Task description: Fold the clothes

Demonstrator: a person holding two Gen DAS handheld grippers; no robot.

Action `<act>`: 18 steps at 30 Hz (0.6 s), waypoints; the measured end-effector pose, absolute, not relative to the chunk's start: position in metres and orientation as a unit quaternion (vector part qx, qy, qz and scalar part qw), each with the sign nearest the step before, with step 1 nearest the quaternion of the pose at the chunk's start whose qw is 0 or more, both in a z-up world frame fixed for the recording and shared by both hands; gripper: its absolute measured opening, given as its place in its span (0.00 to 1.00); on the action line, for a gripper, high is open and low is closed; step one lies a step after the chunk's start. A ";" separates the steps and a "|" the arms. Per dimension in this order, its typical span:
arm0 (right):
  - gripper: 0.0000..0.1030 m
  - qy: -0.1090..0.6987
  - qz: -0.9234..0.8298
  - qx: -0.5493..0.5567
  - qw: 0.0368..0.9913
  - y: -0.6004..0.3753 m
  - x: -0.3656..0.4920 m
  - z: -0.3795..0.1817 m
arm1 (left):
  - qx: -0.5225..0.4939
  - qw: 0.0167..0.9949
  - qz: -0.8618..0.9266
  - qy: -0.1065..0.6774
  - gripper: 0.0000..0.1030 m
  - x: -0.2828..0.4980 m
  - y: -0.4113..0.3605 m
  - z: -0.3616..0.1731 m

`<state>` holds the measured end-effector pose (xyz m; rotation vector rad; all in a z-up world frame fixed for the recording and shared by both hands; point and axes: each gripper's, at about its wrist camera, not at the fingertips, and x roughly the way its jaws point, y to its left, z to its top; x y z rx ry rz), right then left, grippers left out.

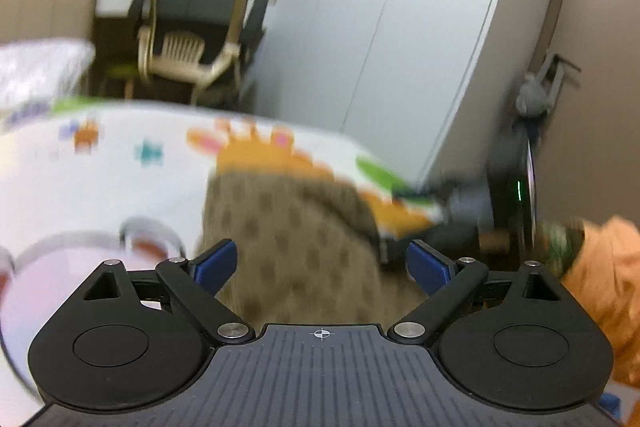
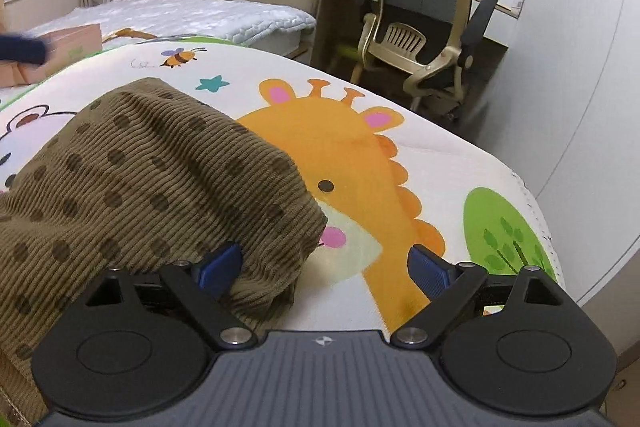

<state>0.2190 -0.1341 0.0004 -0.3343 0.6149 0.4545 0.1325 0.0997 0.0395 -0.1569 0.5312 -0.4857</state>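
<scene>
On my left wrist view, which is blurred, my left gripper (image 1: 322,267) stands wide open with nothing between its blue pads (image 1: 214,265), hanging just over the garment (image 1: 292,247). That garment is an olive-brown knit with darker spots, lying on the mat (image 1: 120,167), a white printed cover with cartoon animals, and it runs from under my fingers toward the mat's far edge. At the right edge I see an orange cloth (image 1: 604,287); whether it sits in anything I cannot tell. Beyond the mat stand a chair (image 1: 192,23) and a white wardrobe (image 1: 380,27). On my right wrist view, sharp this time, my right gripper (image 2: 324,267) is likewise spread wide and grips nothing, though its left pad (image 2: 218,267) touches the garment's near hem. The garment (image 2: 152,179) shows ribbed, corduroy-like lines and dark oval spots; it lies bunched and rumpled over the mat's left half, its right edge covering part of the giraffe (image 2: 352,163) print. A cardboard box (image 2: 68,47) sits at the mat's far left corner; its contents are hidden from me. The chair (image 2: 424,27) stands past the mat's far edge.
</scene>
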 end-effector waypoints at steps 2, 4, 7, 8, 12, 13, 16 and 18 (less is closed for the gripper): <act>0.88 0.293 0.222 -0.166 0.915 -0.135 0.216 0.000 | -0.096 0.936 -0.235 0.244 0.93 0.151 0.094 0.047; 0.88 0.292 0.225 -0.162 0.915 -0.139 0.214 -0.001 | -0.114 0.929 -0.245 0.254 0.93 0.168 0.087 0.044; 0.88 0.292 0.220 -0.141 0.920 -0.147 0.210 0.006 | -0.132 0.911 -0.267 0.287 0.93 0.189 0.076 0.029; 0.88 0.288 0.223 -0.131 0.922 -0.150 0.206 0.011 | -0.138 0.904 -0.274 0.297 0.93 0.196 0.073 0.024; 0.88 0.266 0.267 -0.105 0.920 -0.148 0.183 0.033 | -0.162 0.878 -0.300 0.337 0.93 0.224 0.059 0.006; 0.88 0.260 0.282 -0.102 0.918 -0.146 0.177 0.038 | -0.165 0.876 -0.303 0.337 0.93 0.225 0.059 0.005; 0.89 0.260 0.310 -0.096 0.910 -0.139 0.167 0.041 | -0.174 0.871 -0.306 0.342 0.93 0.232 0.059 0.003; 0.89 0.277 0.310 -0.098 0.904 -0.133 0.169 0.029 | -0.174 0.871 -0.303 0.344 0.93 0.234 0.059 0.001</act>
